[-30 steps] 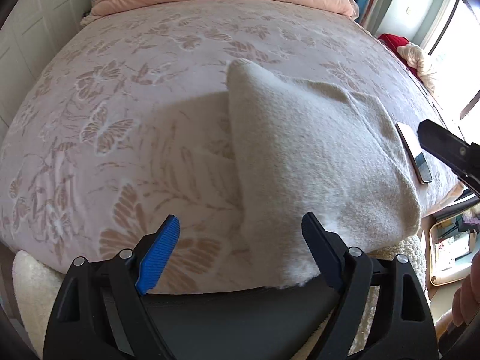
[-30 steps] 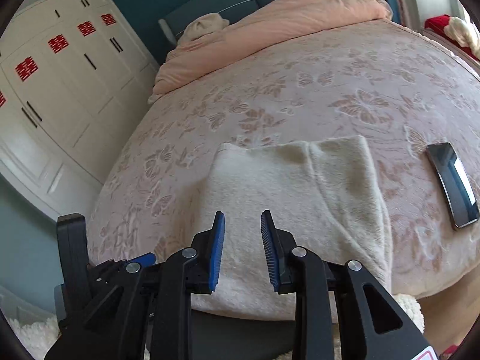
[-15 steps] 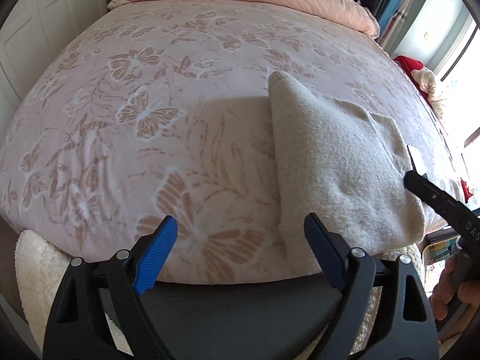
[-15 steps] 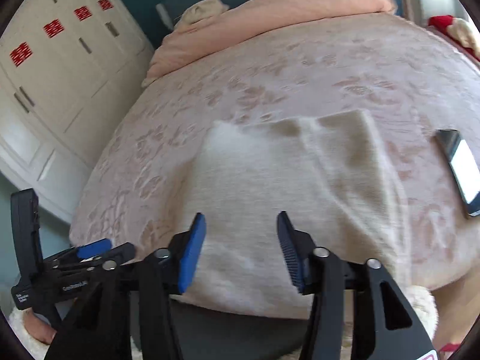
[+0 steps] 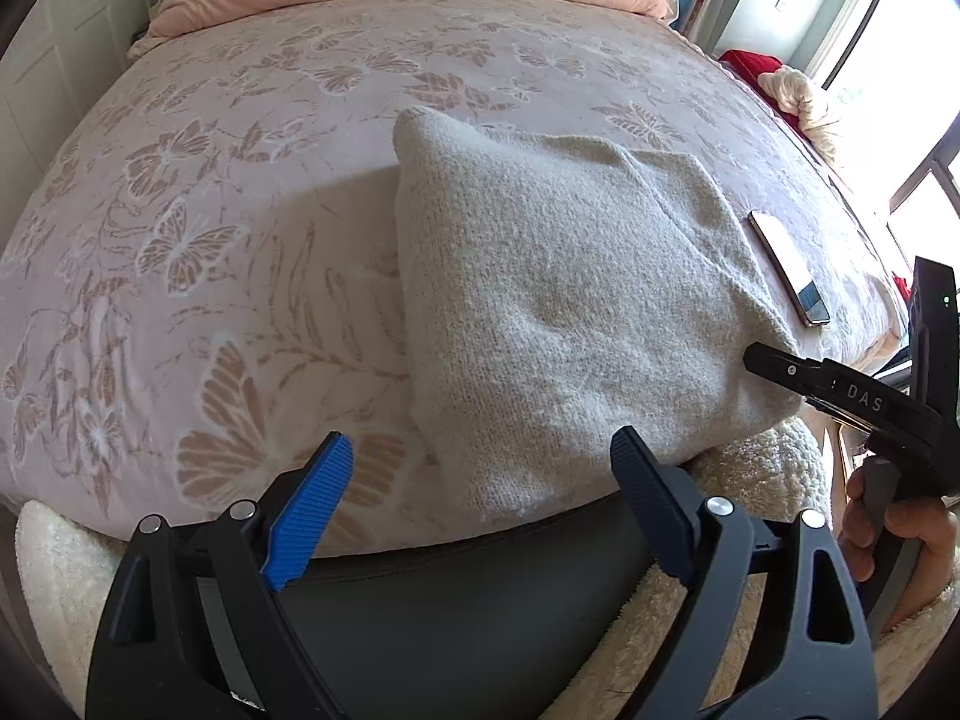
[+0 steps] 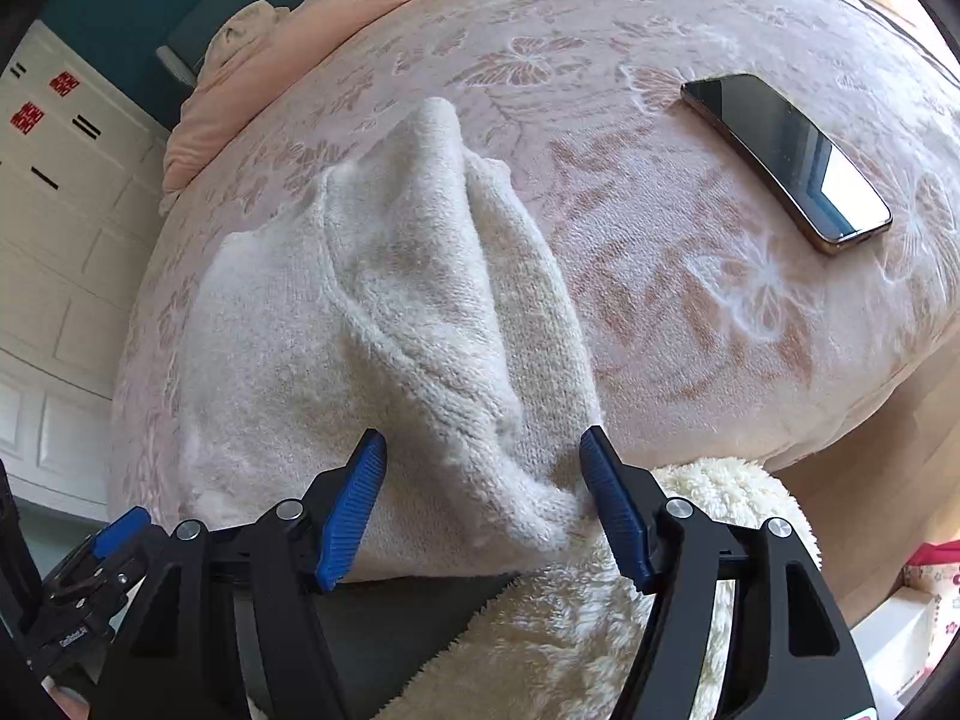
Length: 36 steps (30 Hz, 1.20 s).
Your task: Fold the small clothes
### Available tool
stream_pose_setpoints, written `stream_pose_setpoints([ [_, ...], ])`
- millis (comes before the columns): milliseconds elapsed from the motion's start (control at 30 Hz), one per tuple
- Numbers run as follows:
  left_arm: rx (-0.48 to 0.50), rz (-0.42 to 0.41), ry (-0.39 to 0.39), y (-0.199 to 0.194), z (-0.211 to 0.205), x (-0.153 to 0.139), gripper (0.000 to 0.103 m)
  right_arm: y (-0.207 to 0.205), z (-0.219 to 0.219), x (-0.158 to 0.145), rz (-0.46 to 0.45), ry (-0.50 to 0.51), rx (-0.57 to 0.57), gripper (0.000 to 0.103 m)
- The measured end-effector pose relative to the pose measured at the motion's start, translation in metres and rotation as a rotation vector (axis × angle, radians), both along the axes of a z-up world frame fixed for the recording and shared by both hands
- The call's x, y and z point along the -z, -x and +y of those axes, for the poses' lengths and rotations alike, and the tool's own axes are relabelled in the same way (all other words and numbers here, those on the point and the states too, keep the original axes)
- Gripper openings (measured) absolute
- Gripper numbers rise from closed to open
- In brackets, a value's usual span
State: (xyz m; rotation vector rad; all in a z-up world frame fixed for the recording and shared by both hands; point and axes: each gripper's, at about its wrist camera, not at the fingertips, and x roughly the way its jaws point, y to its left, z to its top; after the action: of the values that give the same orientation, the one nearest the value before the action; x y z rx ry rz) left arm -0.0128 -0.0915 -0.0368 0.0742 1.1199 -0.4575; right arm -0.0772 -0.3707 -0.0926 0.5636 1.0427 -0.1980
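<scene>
At the left of the scene, the left gripper [image 5: 480, 492] hangs with its fingers spread wide and nothing between them, just off the near edge of the bed [image 5: 180, 240], whose pink butterfly-print blanket [image 5: 252, 138] fills most of the left wrist view. To its right lies the task's garment, a cream knitted sweater [image 5: 570, 300], already folded into a thick rectangle at the near edge of the bed, its front corner slightly overhanging. Further right, the right gripper [image 6: 483, 504] is also spread, its two fingers straddling the near right corner of the sweater [image 6: 372, 330], where the layered fold edges bunch up; the fabric sits between the pads but is not pinched. Beyond it, a smartphone [image 6: 786, 159] lies on the blanket, near the sweater but apart from it. The main risk, as I judge it, is at that corner: if the right gripper closes on only the top layer, lifting would peel the fold open instead of carrying the stack over. A sideways pull could also drag the overhanging bundle off the bed, or sweep fabric across the phone and nudge it toward the edge. The fluffy knit may slip from a shallow pinch.
</scene>
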Motion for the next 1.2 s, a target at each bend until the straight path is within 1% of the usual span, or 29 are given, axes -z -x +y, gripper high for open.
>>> stream_pose_setpoints([
  [67,-0.029,0.004,0.014,-0.002,0.009,-0.001,0.086,0.007,-0.007,0.002,0.001,0.000,0.025,0.069],
  [100,-0.038,0.007,0.021,-0.003,0.013,-0.002,0.086,0.010,-0.011,0.006,0.005,-0.027,0.041,0.072],
  [167,-0.048,0.005,0.030,-0.004,0.018,-0.002,0.086,0.013,-0.018,0.016,0.008,-0.112,0.052,0.072],
  [200,-0.049,0.005,0.034,-0.004,0.020,-0.002,0.086,0.013,-0.020,0.019,0.007,-0.140,0.062,0.065],
  [233,-0.048,0.008,0.037,-0.004,0.020,-0.002,0.086,0.013,-0.019,0.018,0.007,-0.154,0.065,0.041],
  [267,-0.047,0.012,0.038,-0.004,0.021,-0.001,0.086,0.012,-0.015,0.011,-0.007,-0.160,0.054,0.030],
  [300,-0.045,0.012,0.043,-0.003,0.021,-0.002,0.086,0.010,-0.008,-0.002,-0.024,-0.135,0.038,0.023],
  [333,-0.045,0.008,0.049,-0.002,0.023,-0.003,0.086,0.005,0.003,-0.017,-0.044,-0.104,0.003,0.020],
  [367,-0.048,0.003,0.054,-0.002,0.025,-0.004,0.086,-0.001,0.014,-0.033,-0.073,-0.098,-0.038,0.019],
  [433,-0.060,-0.007,0.066,-0.002,0.031,-0.007,0.086,-0.015,0.041,-0.069,-0.152,-0.135,-0.130,0.017],
  [500,-0.092,-0.009,0.080,-0.005,0.042,-0.010,0.086,-0.036,0.075,-0.104,-0.221,-0.166,-0.229,0.017],
  [533,-0.113,-0.007,0.092,-0.007,0.051,-0.012,0.086,-0.048,0.093,-0.119,-0.254,-0.198,-0.281,0.017],
  [600,-0.171,-0.013,0.105,-0.011,0.072,-0.017,0.086,-0.074,0.132,-0.145,-0.314,-0.277,-0.382,0.016],
  [700,-0.266,-0.031,0.113,-0.017,0.111,-0.029,0.086,-0.106,0.195,-0.172,-0.354,-0.352,-0.520,0.016],
  [767,-0.331,-0.053,0.106,-0.019,0.137,-0.040,0.086,-0.116,0.221,-0.184,-0.371,-0.392,-0.563,0.015],
  [800,-0.362,-0.063,0.103,-0.019,0.149,-0.045,0.087,-0.118,0.226,-0.188,-0.384,-0.406,-0.565,0.015],
  [867,-0.407,-0.077,0.103,-0.019,0.168,-0.052,0.089,-0.113,0.214,-0.191,-0.414,-0.406,-0.528,0.014],
  [933,-0.435,-0.086,0.102,-0.021,0.175,-0.055,0.089,-0.098,0.173,-0.175,-0.409,-0.434,-0.433,0.013],
  [967,-0.435,-0.084,0.102,-0.023,0.174,-0.054,0.089,-0.085,0.145,-0.161,-0.392,-0.421,-0.363,0.013],
  [1000,-0.426,-0.076,0.099,-0.026,0.170,-0.052,0.089,-0.070,0.116,-0.142,-0.370,-0.402,-0.279,0.013],
  [1067,-0.378,-0.054,0.093,-0.032,0.150,-0.045,0.089,-0.034,0.051,-0.093,-0.311,-0.415,-0.079,0.013],
  [1100,-0.346,-0.045,0.087,-0.034,0.136,-0.042,0.089,-0.013,0.021,-0.068,-0.259,-0.386,0.015,0.013],
  [1133,-0.307,-0.037,0.082,-0.036,0.120,-0.039,0.089,0.002,-0.003,-0.040,-0.197,-0.368,0.082,0.013],
  [1200,-0.224,-0.013,0.085,-0.040,0.082,-0.031,0.089,0.021,-0.034,0.021,-0.029,-0.370,0.140,0.015],
])
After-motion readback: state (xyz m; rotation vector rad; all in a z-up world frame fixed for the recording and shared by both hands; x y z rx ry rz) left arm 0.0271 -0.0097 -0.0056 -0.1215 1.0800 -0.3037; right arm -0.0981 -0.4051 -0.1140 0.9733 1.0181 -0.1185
